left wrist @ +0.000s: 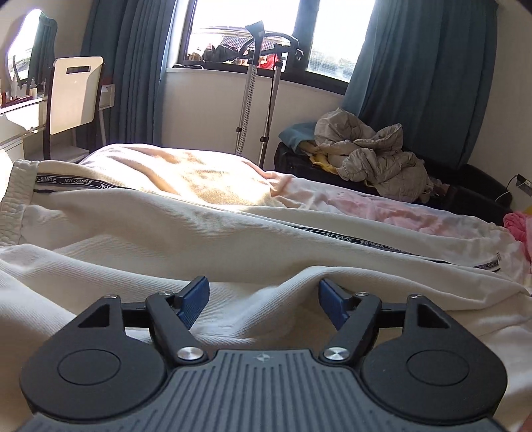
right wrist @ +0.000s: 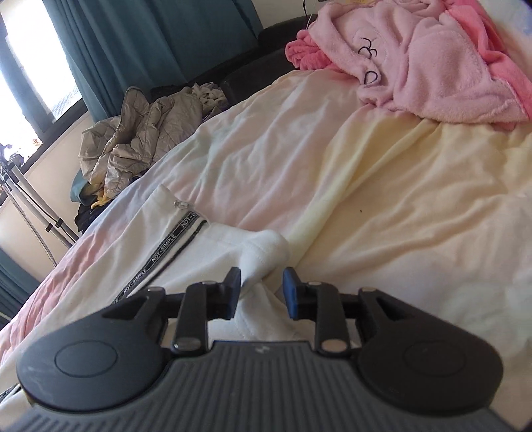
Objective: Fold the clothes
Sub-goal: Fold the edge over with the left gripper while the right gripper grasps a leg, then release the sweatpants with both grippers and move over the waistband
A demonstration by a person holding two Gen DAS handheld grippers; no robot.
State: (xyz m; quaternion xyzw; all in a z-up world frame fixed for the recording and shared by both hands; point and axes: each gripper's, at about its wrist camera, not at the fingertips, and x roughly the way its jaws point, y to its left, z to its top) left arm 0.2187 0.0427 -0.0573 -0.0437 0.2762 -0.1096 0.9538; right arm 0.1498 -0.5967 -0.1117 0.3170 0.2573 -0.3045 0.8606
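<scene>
The left gripper [left wrist: 263,300] hangs low over a cream jacket [left wrist: 139,232] that lies spread on the bed [right wrist: 415,206]. Its jaws stand wide apart. A soft ridge of the cream cloth rises between the two blue pads [left wrist: 196,297], but the pads do not press on it; the cloth is free.

The jacket has a ribbed hem [left wrist: 13,199] near the left edge of the left view, and a black tape with the words NOT-SIMPLE [left wrist: 352,237] runs along its zip line across the bed. In the right view the same tape [right wrist: 166,251] goes up to a small metal zip pull [right wrist: 180,204].

The right gripper [right wrist: 261,290] is only narrowly parted. A bunched tip of the white cloth [right wrist: 266,249] pokes up between the pads; it lies close to the left pad, but whether it touches that pad I cannot tell, and the other pad stands clear of it — so nothing is pinched.

The bed cover under the jacket is pale, cream with pink parts. At the far corner of the bed, a pink fleece robe [right wrist: 432,66] lies in a heap. Beyond the far edge of the bed a crumpled grey quilted coat [left wrist: 375,156] sits on a dark low seat [left wrist: 472,186]. Behind are teal curtains [left wrist: 422,76], a bright window [left wrist: 246,30], a metal stand [left wrist: 247,99] and a pale chair [left wrist: 74,89] at a desk.
</scene>
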